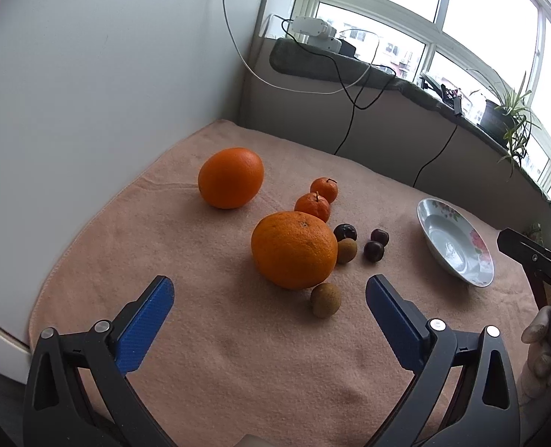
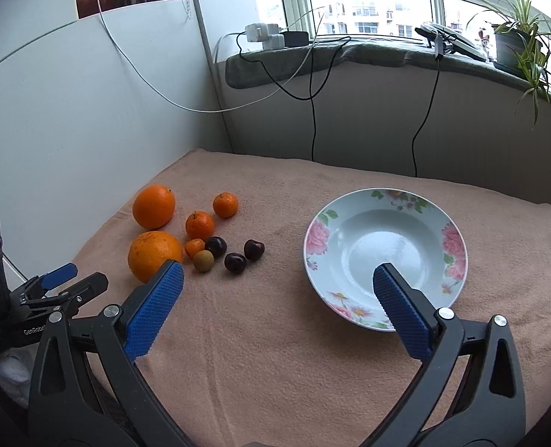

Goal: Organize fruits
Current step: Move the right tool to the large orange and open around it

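Peach towel (image 2: 275,354) covers the table | left gripper (image 1: 269,300) spread wide, holding nothing, near edge, just before the near orange (image 1: 294,249) | right gripper (image 2: 278,283) spread wide, holding nothing, by the floral plate (image 2: 450,238) on the right side | oranges, mandarins (image 2: 199,225), cherries (image 2: 235,262) clustered toward the left edge.

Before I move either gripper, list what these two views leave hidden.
- Left wrist view: the smallest tangerine is hidden behind the near orange.
- Right wrist view: the nearer brown fruit does not show, likely behind a finger pad of the right gripper.
- Right wrist view: that gripper's other finger covers part of the near rim of the plate.
- Left wrist view: the right gripper is cut off by the frame edge.
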The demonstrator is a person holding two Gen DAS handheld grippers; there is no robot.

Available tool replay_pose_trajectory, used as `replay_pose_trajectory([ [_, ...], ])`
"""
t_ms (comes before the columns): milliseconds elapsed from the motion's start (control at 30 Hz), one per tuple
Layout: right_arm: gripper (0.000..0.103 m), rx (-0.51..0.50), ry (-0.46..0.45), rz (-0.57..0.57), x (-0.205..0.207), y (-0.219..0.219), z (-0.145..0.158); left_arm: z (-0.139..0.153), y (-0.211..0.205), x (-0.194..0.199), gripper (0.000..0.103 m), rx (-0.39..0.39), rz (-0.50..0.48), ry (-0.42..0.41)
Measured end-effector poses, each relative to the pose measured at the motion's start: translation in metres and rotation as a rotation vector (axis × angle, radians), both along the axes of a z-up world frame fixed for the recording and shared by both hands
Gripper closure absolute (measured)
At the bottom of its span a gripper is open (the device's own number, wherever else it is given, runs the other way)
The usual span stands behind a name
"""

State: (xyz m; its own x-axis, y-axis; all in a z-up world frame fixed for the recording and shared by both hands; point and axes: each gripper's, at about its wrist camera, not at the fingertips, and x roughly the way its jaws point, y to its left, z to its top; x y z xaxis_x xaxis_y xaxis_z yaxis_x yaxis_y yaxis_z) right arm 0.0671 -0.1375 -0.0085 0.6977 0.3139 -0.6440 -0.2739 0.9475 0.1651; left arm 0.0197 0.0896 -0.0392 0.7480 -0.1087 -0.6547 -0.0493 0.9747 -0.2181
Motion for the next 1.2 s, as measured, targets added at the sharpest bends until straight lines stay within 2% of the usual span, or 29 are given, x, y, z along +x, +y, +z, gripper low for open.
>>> replay_pose_trajectory([
  [167, 0.0, 0.04, 0.09, 0.093, 0.018, 0.033, -0.01, -0.01, 0.006, 0.009, 0.007, -0.066, -0.039, 0.035],
  [300, 0.001, 0.075, 0.16, 0.167, 0.032, 0.061, -0.018, -0.017, 0.007, 0.018, 0.012, -0.071, -0.08, 0.049],
  [433, 0.007, 0.087, 0.207, 0.213, 0.046, 0.086, -0.026, -0.021, 0.014, 0.028, 0.017, -0.099, -0.116, 0.06],
  [533, 0.017, 0.152, 0.299, 0.227, 0.06, 0.094, -0.036, -0.023, 0.02, 0.034, 0.018, -0.123, -0.142, 0.065],
  [667, 0.027, 0.18, 0.344, 0.241, 0.067, 0.103, -0.042, -0.028, 0.025, 0.041, 0.022, -0.157, -0.173, 0.084],
  [800, 0.028, 0.214, 0.392, 0.266, 0.073, 0.113, -0.049, -0.033, 0.026, 0.048, 0.026, -0.177, -0.199, 0.106],
  [1200, 0.028, 0.247, 0.475, 0.285, 0.088, 0.124, -0.064, -0.04, 0.022, 0.061, 0.027, -0.215, -0.235, 0.14],
])
